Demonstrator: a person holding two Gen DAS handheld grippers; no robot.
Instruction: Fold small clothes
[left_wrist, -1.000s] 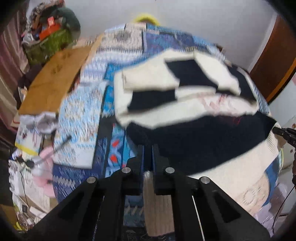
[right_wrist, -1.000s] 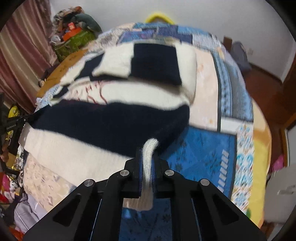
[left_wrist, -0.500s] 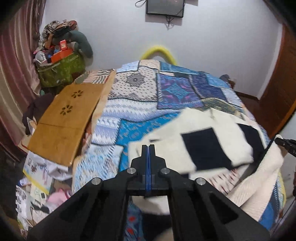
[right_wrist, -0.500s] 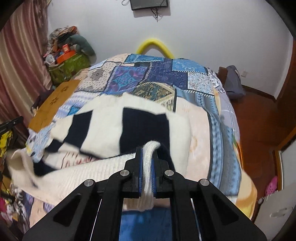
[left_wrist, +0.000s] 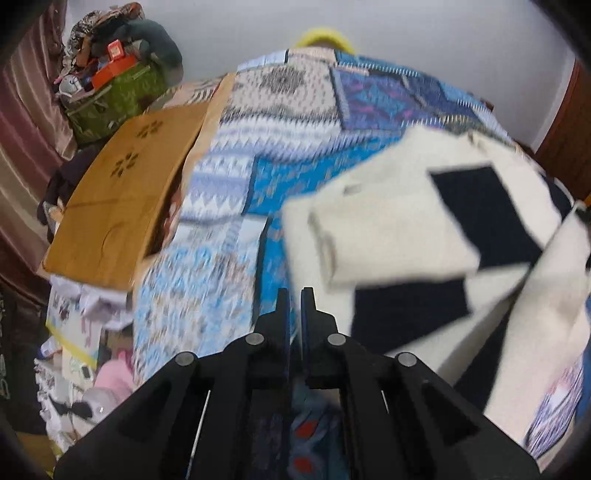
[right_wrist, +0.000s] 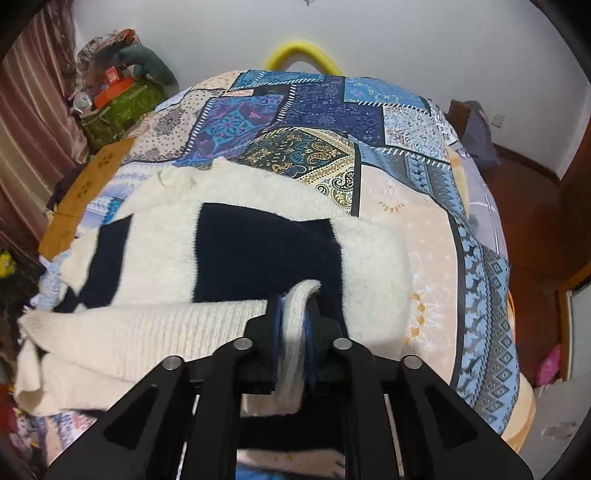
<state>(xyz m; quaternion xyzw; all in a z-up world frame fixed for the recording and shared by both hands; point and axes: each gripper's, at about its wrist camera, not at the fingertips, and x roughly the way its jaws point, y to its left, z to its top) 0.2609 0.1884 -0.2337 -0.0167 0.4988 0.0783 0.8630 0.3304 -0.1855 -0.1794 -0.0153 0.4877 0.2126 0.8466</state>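
Note:
A cream and navy knit sweater (right_wrist: 229, 254) lies on the patchwork bedspread (right_wrist: 332, 110). My right gripper (right_wrist: 295, 295) is shut on the sweater's cream ribbed hem, holding it over the folded body. In the left wrist view the sweater (left_wrist: 443, 229) lies to the right, blurred by motion. My left gripper (left_wrist: 293, 299) is empty, its jaws a narrow gap apart, just left of the sweater's edge above the bedspread (left_wrist: 221, 277).
A brown cardboard sheet (left_wrist: 122, 199) lies along the bed's left edge. Green bags with clutter (left_wrist: 114, 85) stand in the far left corner. A yellow hoop (right_wrist: 299, 55) shows behind the bed. Papers and pink items (left_wrist: 92, 350) litter the floor at left.
My left gripper has let go of the cream hem and drawn away to the left. My right gripper has carried its hem forward over the sweater's body.

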